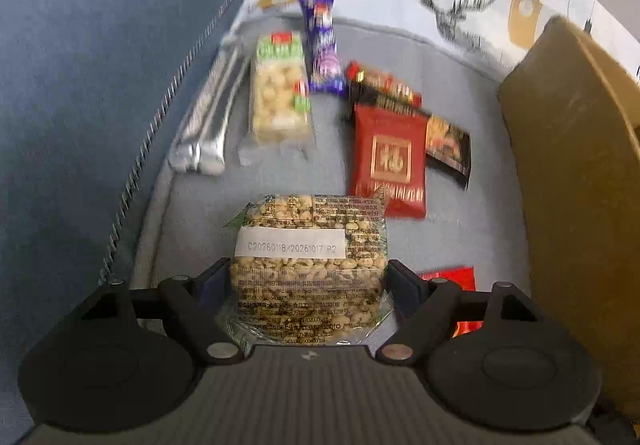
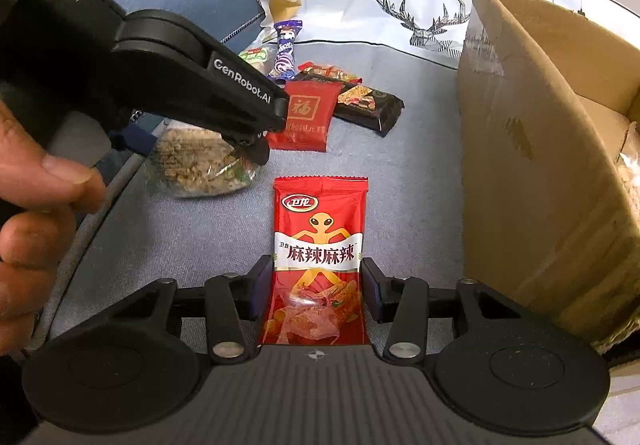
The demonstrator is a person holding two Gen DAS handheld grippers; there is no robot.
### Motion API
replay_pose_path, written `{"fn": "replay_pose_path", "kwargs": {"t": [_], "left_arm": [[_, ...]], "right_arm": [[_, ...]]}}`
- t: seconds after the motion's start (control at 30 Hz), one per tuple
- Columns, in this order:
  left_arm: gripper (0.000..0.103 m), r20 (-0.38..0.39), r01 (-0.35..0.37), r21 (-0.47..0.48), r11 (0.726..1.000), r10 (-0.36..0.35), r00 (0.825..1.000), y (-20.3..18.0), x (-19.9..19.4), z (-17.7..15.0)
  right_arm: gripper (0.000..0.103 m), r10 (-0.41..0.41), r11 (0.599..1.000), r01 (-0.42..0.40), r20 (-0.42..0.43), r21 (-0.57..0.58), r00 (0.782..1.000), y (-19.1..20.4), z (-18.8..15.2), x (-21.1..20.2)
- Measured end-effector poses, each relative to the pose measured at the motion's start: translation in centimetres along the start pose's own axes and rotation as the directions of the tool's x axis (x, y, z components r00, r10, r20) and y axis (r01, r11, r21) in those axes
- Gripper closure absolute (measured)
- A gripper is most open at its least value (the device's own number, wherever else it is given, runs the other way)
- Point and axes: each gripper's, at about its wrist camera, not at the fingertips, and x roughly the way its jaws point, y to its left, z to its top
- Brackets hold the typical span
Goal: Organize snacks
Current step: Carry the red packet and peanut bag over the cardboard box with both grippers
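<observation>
The left gripper (image 1: pixel 308 277), black with dark blue pads, points steeply down at the grey-blue cushion surface (image 1: pixel 460 229), and its jaws stand wide with a clear plastic packet of peanut brittle with a white date label (image 1: pixel 308 257) between them; the pads sit right at the packet's two sides, but whether they press on it cannot be told from either view. In the right wrist view a person's hand (image 2: pixel 36 213) wraps the handle of that tool at the left edge, thumb forward, the tool slanting down to the right over the same clear packet. The right gripper (image 2: pixel 318 285), also pitched down, straddles a red foil packet of spicy strips with an orange alien figure (image 2: pixel 318 245) that lies flat on the cushion; its pads are just beside the packet's edges, the left one close against it and the right one with a thin gap. Farther off lie a red square packet with a gold character (image 2: pixel 306 117), a black bar wrapper (image 2: pixel 368 105) to its right, a purple twisted candy wrapper (image 2: pixel 286 49) and a green-topped clear packet of pale nuts (image 1: pixel 280 93). A silver foil stick pack (image 1: pixel 208 133) lies at the far left by the zip seam. An open brown cardboard box (image 2: pixel 540 149) stands at the right.
</observation>
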Motion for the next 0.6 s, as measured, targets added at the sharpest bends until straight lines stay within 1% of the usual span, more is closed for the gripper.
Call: {"fn": "replay_pose_path", "kwargs": {"t": [0.03, 0.07, 0.13, 0.27, 0.37, 0.57, 0.6], "left_arm": [[0.018, -0.019, 0.001, 0.006, 1.0, -0.001, 1.0, -0.1, 0.3, -0.1], [0.017, -0.021, -0.003, 0.02, 1.0, 0.003, 1.0, -0.3, 0.3, -0.2], [0.017, -0.013, -0.005, 0.04, 0.999, 0.005, 1.0, -0.5, 0.2, -0.3], [0.018, -0.008, -0.007, 0.042, 0.999, 0.007, 1.0, -0.6, 0.3, -0.4], [0.018, 0.01, -0.007, 0.046, 0.999, 0.006, 1.0, -0.7, 0.0, -0.3], [0.018, 0.062, 0.011, 0.044, 0.999, -0.014, 0.998, -0.9, -1.1, -0.2], [0.018, 0.076, 0.015, 0.042, 0.999, -0.018, 0.997, -1.0, -1.4, -0.2]], "right_arm": [[0.054, -0.001, 1.0, 0.001, -0.004, 0.002, 1.0, 0.0, 0.0, 0.1], [0.054, -0.002, 1.0, 0.002, -0.005, 0.002, 1.0, 0.0, 0.0, 0.2], [0.054, -0.003, 1.0, 0.003, -0.005, 0.002, 1.0, 0.1, 0.2, 0.3], [0.054, -0.017, 1.0, 0.017, -0.003, 0.013, 1.0, -0.1, 0.3, 0.4], [0.054, -0.016, 1.0, 0.016, 0.0, 0.016, 1.0, 0.0, 0.3, 0.4], [0.055, -0.043, 0.999, 0.043, 0.006, 0.007, 0.999, 0.1, 0.0, 0.0], [0.055, -0.033, 0.999, 0.033, 0.006, 0.014, 0.999, -0.1, 0.0, -0.1]]}}
